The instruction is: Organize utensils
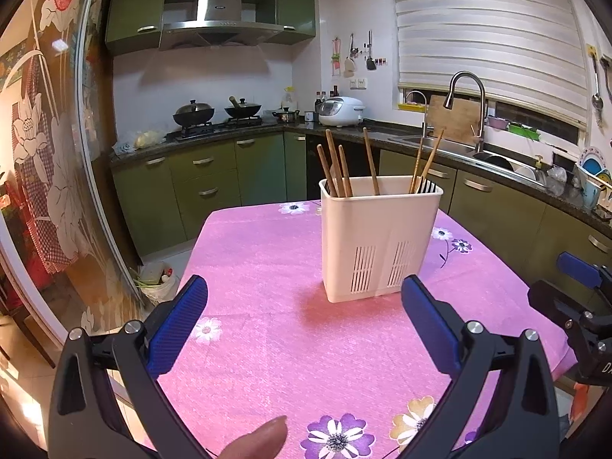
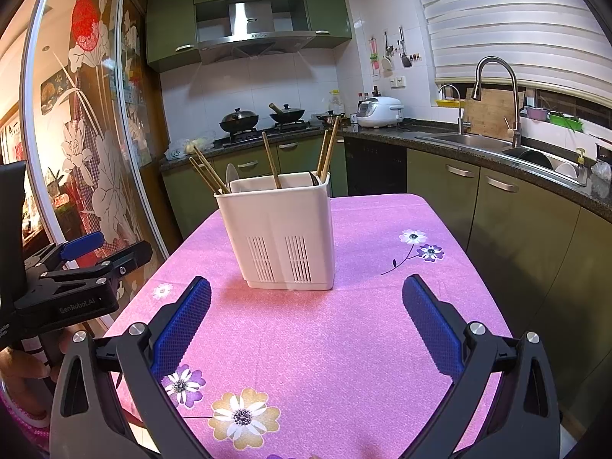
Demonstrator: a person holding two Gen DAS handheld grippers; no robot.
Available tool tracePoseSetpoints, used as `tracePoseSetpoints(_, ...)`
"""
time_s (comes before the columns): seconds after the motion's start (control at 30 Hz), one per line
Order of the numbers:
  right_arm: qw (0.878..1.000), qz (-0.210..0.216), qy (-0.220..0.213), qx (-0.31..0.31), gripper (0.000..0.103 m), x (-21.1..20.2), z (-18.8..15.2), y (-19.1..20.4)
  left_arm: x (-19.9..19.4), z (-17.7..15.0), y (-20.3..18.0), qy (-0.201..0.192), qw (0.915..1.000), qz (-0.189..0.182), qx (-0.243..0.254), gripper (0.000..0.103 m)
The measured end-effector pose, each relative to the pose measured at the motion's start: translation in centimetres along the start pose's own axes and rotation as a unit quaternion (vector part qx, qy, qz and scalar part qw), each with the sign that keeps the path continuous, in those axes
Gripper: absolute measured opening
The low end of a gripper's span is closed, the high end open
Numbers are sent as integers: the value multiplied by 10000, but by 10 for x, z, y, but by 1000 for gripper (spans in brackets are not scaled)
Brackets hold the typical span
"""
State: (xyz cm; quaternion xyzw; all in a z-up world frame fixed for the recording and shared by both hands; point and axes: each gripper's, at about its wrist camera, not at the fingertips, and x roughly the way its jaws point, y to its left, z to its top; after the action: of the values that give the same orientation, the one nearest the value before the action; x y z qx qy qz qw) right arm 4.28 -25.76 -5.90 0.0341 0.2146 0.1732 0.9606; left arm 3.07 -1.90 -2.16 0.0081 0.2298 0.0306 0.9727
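A white plastic utensil holder (image 1: 376, 237) (image 2: 279, 233) stands upright on the pink flowered tablecloth (image 1: 267, 298) (image 2: 344, 325). Several wooden chopsticks (image 1: 336, 164) (image 2: 272, 160) stick out of it, along with a spoon (image 2: 231, 178) and dark fork tines (image 1: 425, 185). My left gripper (image 1: 304, 306) is open over the cloth, short of the holder, with nothing between its blue pads. My right gripper (image 2: 306, 306) is open too, just in front of the holder and empty. Each gripper shows at the edge of the other's view, the right gripper (image 1: 581, 298) and the left gripper (image 2: 76, 267).
The table sits in a kitchen with green cabinets (image 1: 214, 176), a stove with two woks (image 1: 218, 113), a rice cooker (image 1: 341, 111) and a sink with a tall faucet (image 1: 464, 107). A glass sliding door (image 1: 49, 145) runs along the left. A bin bag (image 1: 158, 279) lies on the floor.
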Motion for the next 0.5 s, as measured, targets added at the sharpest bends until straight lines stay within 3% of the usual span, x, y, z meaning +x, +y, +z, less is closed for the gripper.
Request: tracePoseSetpoints(0.5,10000,-2,0,1,99,0,-1,1,1,1,3,37,10000,-1,-27,96)
